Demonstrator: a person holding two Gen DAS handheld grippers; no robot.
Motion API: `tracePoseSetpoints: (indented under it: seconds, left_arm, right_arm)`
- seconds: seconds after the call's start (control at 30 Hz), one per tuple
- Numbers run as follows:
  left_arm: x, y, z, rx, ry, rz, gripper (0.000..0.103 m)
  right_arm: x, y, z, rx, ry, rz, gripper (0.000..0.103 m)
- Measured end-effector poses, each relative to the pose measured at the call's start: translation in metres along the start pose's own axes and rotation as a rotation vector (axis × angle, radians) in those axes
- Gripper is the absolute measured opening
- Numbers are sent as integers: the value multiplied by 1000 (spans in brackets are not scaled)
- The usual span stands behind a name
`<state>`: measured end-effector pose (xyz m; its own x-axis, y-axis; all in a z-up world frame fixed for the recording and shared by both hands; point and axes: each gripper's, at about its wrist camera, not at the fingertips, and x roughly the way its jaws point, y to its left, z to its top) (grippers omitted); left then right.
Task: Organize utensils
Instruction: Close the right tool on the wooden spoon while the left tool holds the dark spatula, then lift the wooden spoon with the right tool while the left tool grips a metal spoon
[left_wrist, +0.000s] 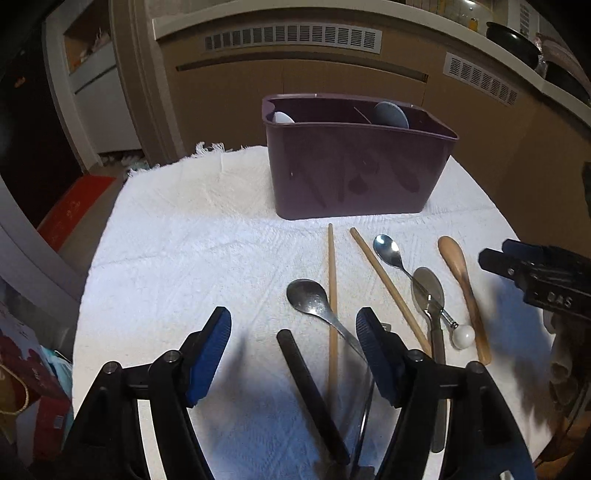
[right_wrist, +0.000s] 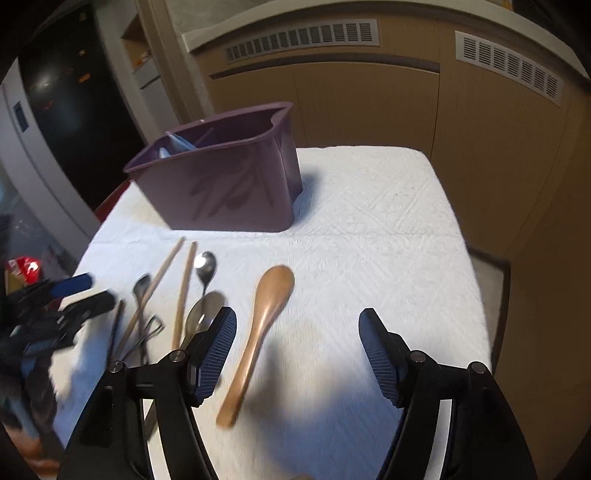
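The utensils lie in a loose row on the white cloth (left_wrist: 184, 240), just in front of the purple bin (left_wrist: 354, 170): two wooden chopsticks (left_wrist: 332, 280), metal spoons (left_wrist: 308, 295), a wooden spoon (right_wrist: 258, 325). The left gripper (left_wrist: 293, 328) has its jaws spread over a black handle (left_wrist: 306, 387), perhaps a knife. The right gripper (right_wrist: 297, 332) is spread too, around the wooden spoon, not pinching it.

A home kitchen or dining corner: tan cabinets (left_wrist: 332, 85) with white vent grilles (left_wrist: 291, 37) run along the far wall, dark cookware (left_wrist: 513, 40) sits on the counter at far right, and a white towel (left_wrist: 184, 240) covers the near table.
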<state>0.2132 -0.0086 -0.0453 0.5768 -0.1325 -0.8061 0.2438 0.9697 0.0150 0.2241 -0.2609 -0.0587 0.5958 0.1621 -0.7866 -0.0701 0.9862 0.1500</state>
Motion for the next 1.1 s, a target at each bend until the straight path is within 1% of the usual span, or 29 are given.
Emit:
tracePoseSetpoints:
  seconds: [0.03, 0.07, 0.13, 0.23, 0.27, 0.3, 0.33, 0.37, 0.43, 0.5, 0.53, 0.6, 0.63, 0.67, 0.7, 0.77, 0.87, 0.93, 1.0, 1.1]
  left_arm:
    - [-1, 2, -3, 7, -12, 6, 67]
    - [-2, 4, -6, 8, -17, 3, 67]
    - [0, 11, -9, -10, -11, -15, 67]
    - [6, 19, -13, -48, 12, -55, 67]
    - [8, 20, -13, -58, 21, -67, 67]
    - [9, 21, -13, -68, 31, -84, 66]
    - [11, 22, -13, -81, 47, -111, 66]
    - [12, 22, -13, -97, 64, -141, 65]
    - [15, 23, -9, -132, 93, -192, 65]
    - [17, 20, -1, -150, 113, -221, 65]
    - [19, 17, 3, -151, 121, -221, 64]
    - [28, 11, 11, -154, 156, -216, 55]
    - [33, 10, 15, -159, 172, -221, 53]
    - [39, 8, 19, -170, 191, -220, 45]
    - [45, 8, 22, -184, 212, -204, 39]
    - [57, 12, 27, -219, 252, -167, 35]
    - [69, 18, 31, -293, 295, -176, 34]
    - [72, 17, 33, -311, 297, -156, 34]
    - [74, 10, 37, -284, 291, -118, 34]
    - [77, -6, 41, -201, 268, -50, 34]
  right_arm:
    - [6, 5, 3, -12, 3, -8, 60]
    - [14, 12, 5, -31, 10, -24, 50]
    - [28, 22, 7, -56, 37, -56, 41]
    - [47, 29, 9, -62, 81, -97, 40]
    - [48, 31, 9, -68, 65, -117, 40]
    - [49, 34, 8, -80, 67, -132, 40]
    - [49, 36, 8, -90, 65, -139, 37]
    - [48, 39, 6, -106, 66, -132, 31]
    - [44, 43, 3, -116, 71, -119, 31]
    - [36, 44, -1, -104, 64, -85, 31]
    - [30, 44, -3, -103, 50, -81, 31]
    - [16, 45, -6, -113, 7, -82, 31]
    - [8, 46, -6, -119, -16, -79, 31]
    - [2, 46, -7, -121, -34, -74, 31]
    - [-6, 46, -9, -124, -51, -68, 31]
    - [-18, 46, -11, -128, -85, -63, 31]
    - [-30, 43, -16, -132, -129, -72, 31]
    - [-32, 40, -19, -129, -138, -70, 31]
    - [-30, 37, -22, -122, -133, -61, 31]
    - [-24, 33, -26, -116, -120, -56, 31]
